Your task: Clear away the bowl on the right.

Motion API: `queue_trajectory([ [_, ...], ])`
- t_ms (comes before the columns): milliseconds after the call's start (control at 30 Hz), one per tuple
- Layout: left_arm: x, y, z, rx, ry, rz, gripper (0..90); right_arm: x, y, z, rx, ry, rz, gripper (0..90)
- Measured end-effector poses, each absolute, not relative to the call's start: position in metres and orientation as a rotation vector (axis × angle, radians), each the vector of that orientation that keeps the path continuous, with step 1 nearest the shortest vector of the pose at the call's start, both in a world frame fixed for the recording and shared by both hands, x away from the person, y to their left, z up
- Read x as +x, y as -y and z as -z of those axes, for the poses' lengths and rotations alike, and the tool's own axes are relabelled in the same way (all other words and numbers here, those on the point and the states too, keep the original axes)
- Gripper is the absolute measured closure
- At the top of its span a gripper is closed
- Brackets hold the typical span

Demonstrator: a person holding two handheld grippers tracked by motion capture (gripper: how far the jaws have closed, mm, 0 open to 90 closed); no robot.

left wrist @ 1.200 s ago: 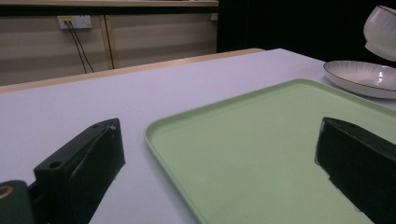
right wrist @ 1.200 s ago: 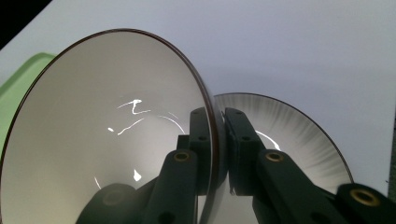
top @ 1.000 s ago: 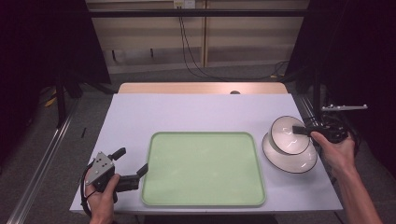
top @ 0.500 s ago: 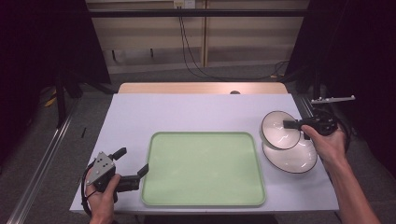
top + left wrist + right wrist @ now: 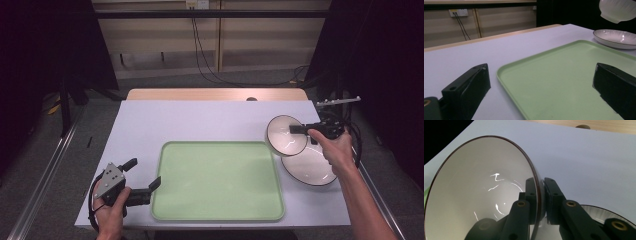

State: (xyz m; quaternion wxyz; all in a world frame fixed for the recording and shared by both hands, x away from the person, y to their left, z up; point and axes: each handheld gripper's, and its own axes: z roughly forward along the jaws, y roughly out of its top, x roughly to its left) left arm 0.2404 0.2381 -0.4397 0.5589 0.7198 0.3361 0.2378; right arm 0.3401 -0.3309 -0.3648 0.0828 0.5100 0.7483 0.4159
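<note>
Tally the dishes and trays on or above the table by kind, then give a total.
Bowl: 1, lifted, its rim pinched by the right gripper
Plate: 1, on the table
Green tray: 1
Total: 3

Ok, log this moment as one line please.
right gripper: shut on bowl rim, lifted above plate | left gripper: open, beside tray

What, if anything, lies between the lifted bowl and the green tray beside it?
Nothing visible does. The bowl, clamped by its rim in the right hand-held gripper, hangs above the table beside the plate. The tray is bare, and the table strip between them holds nothing.
</note>
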Motion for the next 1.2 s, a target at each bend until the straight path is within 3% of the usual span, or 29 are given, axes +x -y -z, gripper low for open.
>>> queue_trajectory([
  [867, 0.241, -0.240, 0.440, 1.700, -0.804, -0.570, 1.4, 0.372, 0.289, 0.366, 1.476, -2.316, -1.211, 83.1],
  [1200, 0.241, -0.240, 0.440, 1.698, -0.808, -0.570, 1.4, 0.380, 0.269, 0.386, 1.469, -2.375, -1.198, 83.1],
])
